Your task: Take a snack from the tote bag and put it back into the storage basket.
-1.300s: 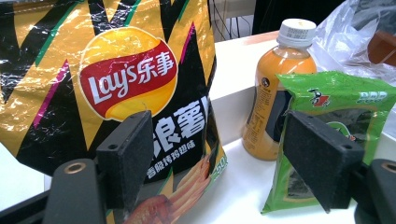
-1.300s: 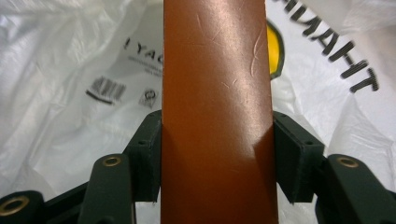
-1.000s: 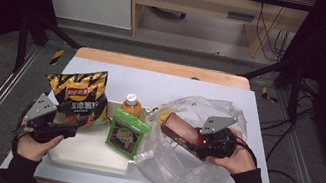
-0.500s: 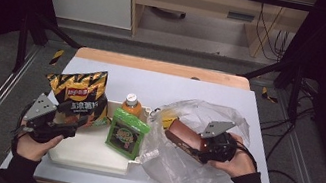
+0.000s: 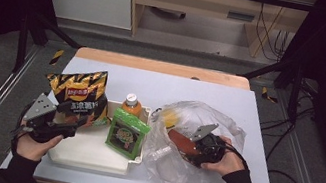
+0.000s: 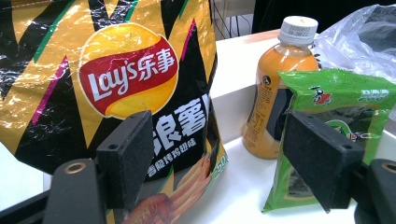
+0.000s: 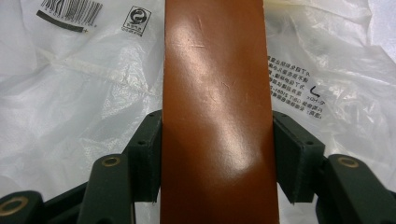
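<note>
Now a brown bar [image 7: 217,112] is clamped between the right gripper's [image 5: 190,146] jaws, above the plastic bag [image 7: 70,116]. Left gripper's [image 6: 219,163] jaws are spread, chips [image 6: 107,79] just beyond them.

Glossy brown bar [image 7: 215,112] against a clear white-printed bag [image 5: 196,178]. Left, a gold-and-black striped chip bag [image 6: 116,79], orange bottle [image 6: 275,93], green packet [image 6: 327,107], white tray [image 5: 89,152].
</note>
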